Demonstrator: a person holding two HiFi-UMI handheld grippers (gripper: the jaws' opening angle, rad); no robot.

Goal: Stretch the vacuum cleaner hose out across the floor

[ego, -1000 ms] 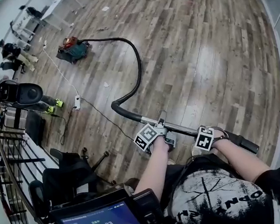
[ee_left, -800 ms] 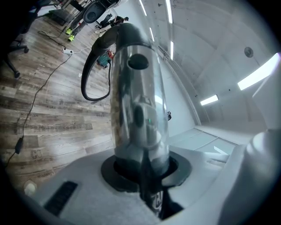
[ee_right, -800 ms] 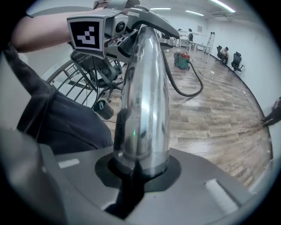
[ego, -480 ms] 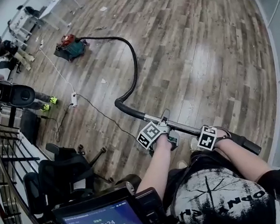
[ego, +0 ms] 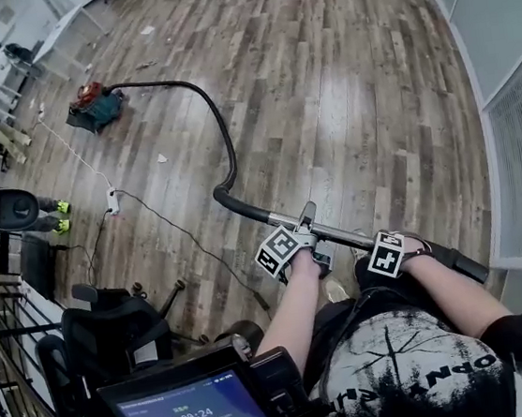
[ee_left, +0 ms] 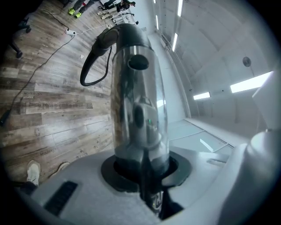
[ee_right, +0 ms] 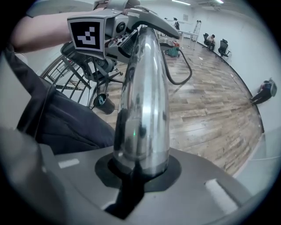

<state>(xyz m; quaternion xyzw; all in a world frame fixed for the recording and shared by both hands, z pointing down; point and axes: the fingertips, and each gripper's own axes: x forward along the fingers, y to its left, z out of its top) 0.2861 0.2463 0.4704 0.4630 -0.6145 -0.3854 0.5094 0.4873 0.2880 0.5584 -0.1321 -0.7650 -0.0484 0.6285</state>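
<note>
Wooden floor (ego: 370, 95) spans the room under the hose (ego: 227, 150); fingers of left gripper (ego: 305, 240) and right gripper (ego: 404, 249) clamp its wand (ego: 349, 236).

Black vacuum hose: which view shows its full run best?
Head view: the black flexible vacuum hose is seen whole, curving over the wooden floor from the red-and-teal vacuum cleaner to the chrome wand. Left gripper view shows only one loop beyond the wand; right gripper view, a short distant bend.
</note>
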